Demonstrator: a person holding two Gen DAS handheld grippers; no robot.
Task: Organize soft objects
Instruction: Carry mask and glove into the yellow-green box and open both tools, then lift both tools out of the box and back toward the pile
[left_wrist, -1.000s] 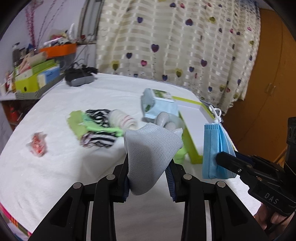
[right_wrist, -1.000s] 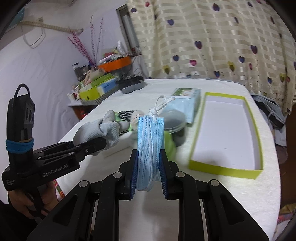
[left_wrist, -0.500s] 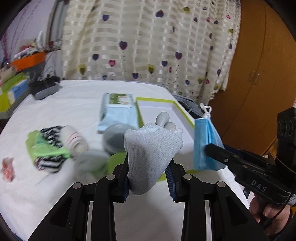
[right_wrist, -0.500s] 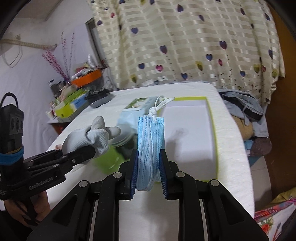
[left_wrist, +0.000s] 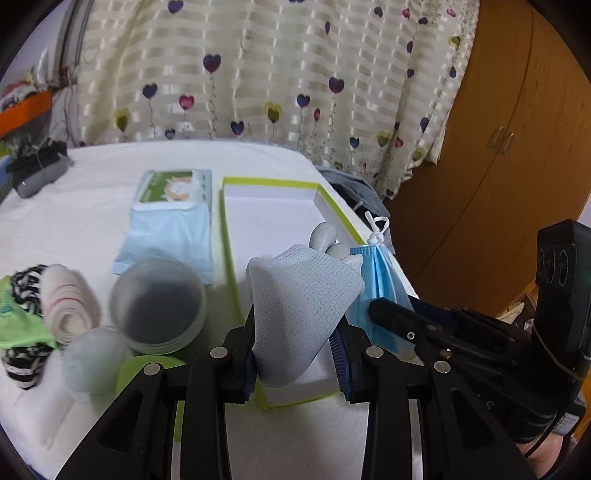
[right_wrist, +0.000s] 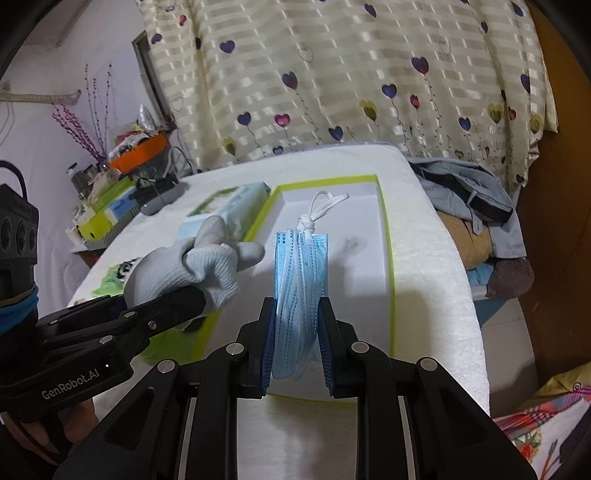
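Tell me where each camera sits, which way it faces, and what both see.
Left wrist: on the left gripper, looking down its fingers at the grey glove it holds; right gripper at right.
Right wrist: on the right gripper, holding blue masks; left gripper and a hand at left.
Shared: the green-edged tray, tissue pack, curtain.

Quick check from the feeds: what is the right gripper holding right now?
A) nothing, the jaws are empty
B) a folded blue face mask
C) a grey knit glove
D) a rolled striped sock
B: the right gripper is clamped on a folded blue face mask with its knotted white ear loops on top, above the white tray; the grey glove is in the left gripper.
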